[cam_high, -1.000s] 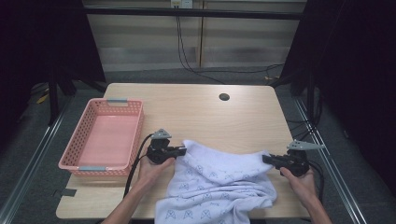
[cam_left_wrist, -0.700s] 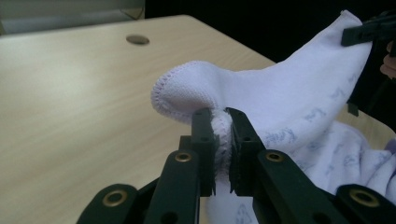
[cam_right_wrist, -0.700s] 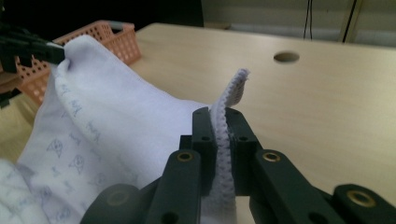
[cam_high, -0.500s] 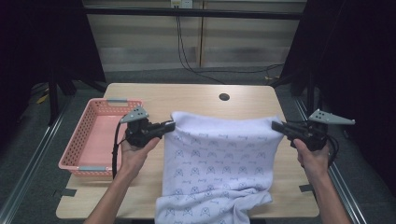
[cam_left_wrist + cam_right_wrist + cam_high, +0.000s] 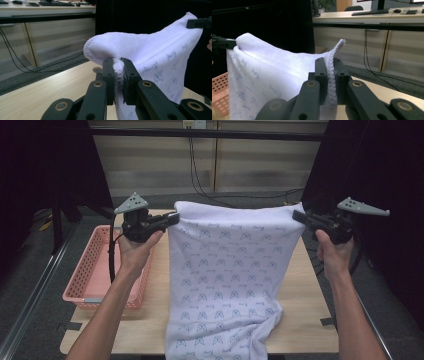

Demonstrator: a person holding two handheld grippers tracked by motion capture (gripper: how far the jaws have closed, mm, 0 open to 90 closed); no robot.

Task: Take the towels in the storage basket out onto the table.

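Pink perforated plastic basket [image 5: 87, 270] at left edge of light wooden tabletop [image 5: 300, 295], interior bare, near wall partly hidden behind left forearm. White terry towel with small blue printed figures [image 5: 225, 270] held up and spread above tabletop, top corners raised, lower end bunched on near tabletop edge and cut off at bottom of high view. Left tongs [image 5: 172, 219] clamped together on upper left towel corner; in left gripper view [image 5: 118, 80], stitched hem pinched between both black jaws, rounded fold of cloth bulging above. Right tongs [image 5: 298, 216] clamped on upper right corner; in right gripper view [image 5: 330, 80], hem edge gripped between jaws, loose tip standing above. Tabletop behind towel hidden. Printed figures too small to identify. Surroundings beyond tabletop dark, hard to make out.
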